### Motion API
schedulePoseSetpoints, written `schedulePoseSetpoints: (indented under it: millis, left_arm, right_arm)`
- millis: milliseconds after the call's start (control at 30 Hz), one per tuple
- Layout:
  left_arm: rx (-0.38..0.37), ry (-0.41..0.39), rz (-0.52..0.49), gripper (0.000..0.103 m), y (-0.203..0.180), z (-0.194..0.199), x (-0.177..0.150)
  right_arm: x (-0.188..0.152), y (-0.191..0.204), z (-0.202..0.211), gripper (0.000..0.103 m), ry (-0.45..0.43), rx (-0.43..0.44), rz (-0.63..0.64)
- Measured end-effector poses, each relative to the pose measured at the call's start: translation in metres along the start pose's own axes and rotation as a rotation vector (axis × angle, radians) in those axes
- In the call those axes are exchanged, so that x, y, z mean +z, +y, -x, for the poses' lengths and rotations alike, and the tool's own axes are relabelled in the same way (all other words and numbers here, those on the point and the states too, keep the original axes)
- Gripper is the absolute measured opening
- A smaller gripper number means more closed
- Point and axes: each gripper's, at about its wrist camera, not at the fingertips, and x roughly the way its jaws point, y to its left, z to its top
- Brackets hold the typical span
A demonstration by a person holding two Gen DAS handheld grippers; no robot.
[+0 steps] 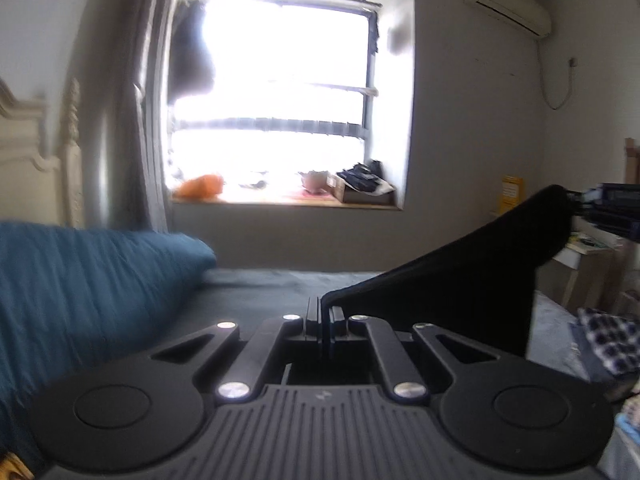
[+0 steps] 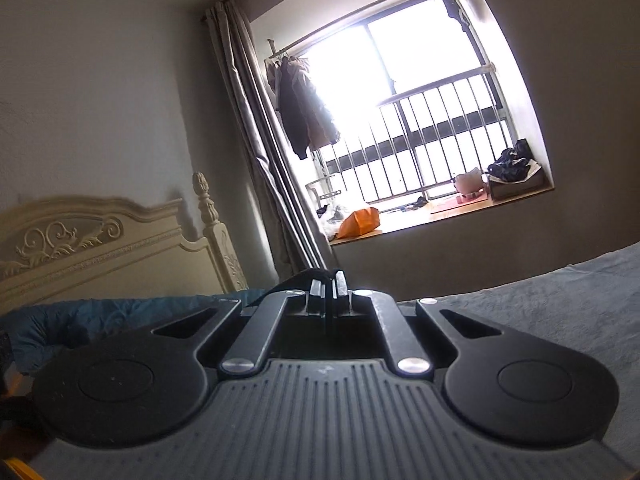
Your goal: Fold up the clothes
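A black garment (image 1: 472,276) hangs stretched above the bed. In the left wrist view my left gripper (image 1: 325,314) is shut on one edge of it, and the cloth rises to the right up to the other gripper at the frame's right edge. In the right wrist view my right gripper (image 2: 329,282) is shut on a fold of the same black garment (image 2: 280,288), which drops away to the left behind the fingers. Most of the garment is hidden in that view.
A grey bed sheet (image 2: 540,304) lies below. A blue quilt (image 1: 80,280) is heaped on the left by the cream headboard (image 2: 100,248). Ahead is a window sill (image 1: 288,200) with clutter. A white desk (image 1: 588,248) and patterned cloth (image 1: 608,340) stand right.
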Motion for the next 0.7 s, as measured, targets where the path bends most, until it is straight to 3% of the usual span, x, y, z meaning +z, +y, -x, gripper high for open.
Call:
schedulePoseSetpoints:
  millis: [100, 167, 267, 400, 500, 533, 633, 667, 700]
  left_arm:
    - [-0.141, 0.121, 0.030, 0.004, -0.005, -0.009, -0.028]
    - [-0.224, 0.205, 0.054, 0.004, -0.007, -0.014, -0.049]
    - [-0.257, 0.330, 0.059, 0.004, -0.004, -0.019, -0.082]
    - [-0.140, 0.530, 0.008, 0.008, 0.016, -0.033, -0.132]
    - [-0.003, 0.676, -0.016, 0.027, 0.034, -0.045, -0.170]
    - [0.037, 0.710, -0.012, 0.028, 0.042, -0.048, -0.180]
    - [0.129, 0.773, 0.003, 0.041, 0.060, -0.057, -0.196]
    - [0.167, 0.779, 0.004, 0.047, 0.065, -0.061, -0.197]
    - [0.216, 0.779, 0.002, 0.050, 0.070, -0.067, -0.197]
  right_arm:
    - [-0.011, -0.012, -0.008, 0.001, 0.029, -0.016, -0.043]
    - [-0.021, -0.015, -0.022, 0.001, 0.062, 0.025, -0.109]
    - [-0.041, -0.003, -0.048, 0.001, 0.128, 0.140, -0.170]
    - [-0.108, 0.045, -0.090, 0.002, 0.319, 0.257, -0.130]
    - [-0.158, 0.081, -0.121, 0.005, 0.462, 0.344, -0.098]
    - [-0.175, 0.093, -0.132, 0.005, 0.510, 0.373, -0.087]
    - [-0.244, 0.106, -0.150, 0.035, 0.773, 0.290, 0.061]
    - [-0.263, 0.100, -0.149, 0.043, 0.820, 0.251, 0.088]
    - [-0.274, 0.089, -0.144, 0.043, 0.832, 0.232, 0.082]
